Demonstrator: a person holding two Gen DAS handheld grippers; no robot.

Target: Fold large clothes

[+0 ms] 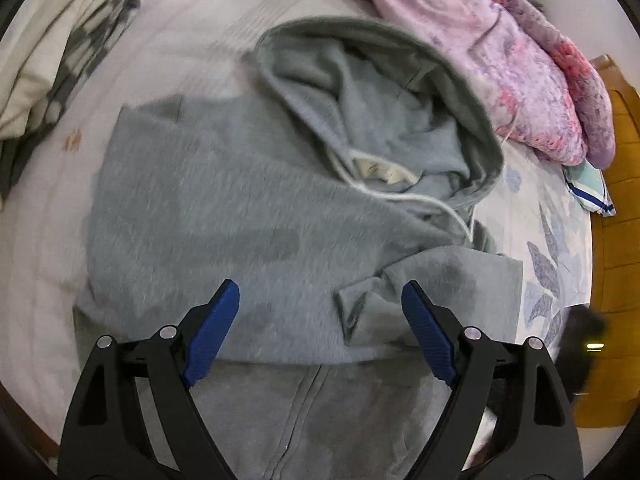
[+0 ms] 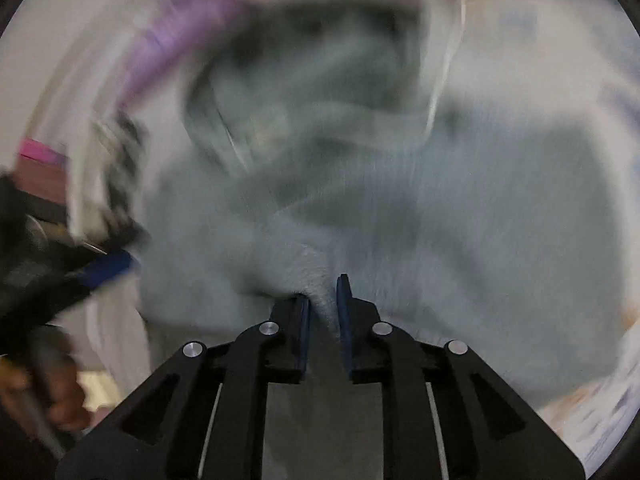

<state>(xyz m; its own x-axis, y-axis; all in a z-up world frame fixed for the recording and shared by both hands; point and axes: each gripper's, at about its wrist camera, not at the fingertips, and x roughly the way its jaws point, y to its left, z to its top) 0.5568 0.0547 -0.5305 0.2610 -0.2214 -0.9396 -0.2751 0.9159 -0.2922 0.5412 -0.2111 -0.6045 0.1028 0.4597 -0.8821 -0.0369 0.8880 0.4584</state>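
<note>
A grey zip hoodie point(image 1: 224, 216) lies on the bed, partly folded, hood point(image 1: 384, 92) at the far side with white drawstrings point(image 1: 424, 200). My left gripper point(image 1: 320, 304) is open and empty, just above the folded body near the zipper point(image 1: 304, 400). In the right wrist view, heavily blurred, my right gripper point(image 2: 323, 300) is shut on a pinch of the grey hoodie fabric point(image 2: 316, 276). The left gripper's blue fingertip point(image 2: 108, 266) shows at that view's left edge.
A pink and purple floral quilt point(image 1: 516, 68) is bunched at the far right. A white and grey checked cloth point(image 1: 68, 48) lies at the far left. The bed sheet point(image 1: 192, 28) surrounds the hoodie. An orange wooden bed frame point(image 1: 620, 200) is at the right.
</note>
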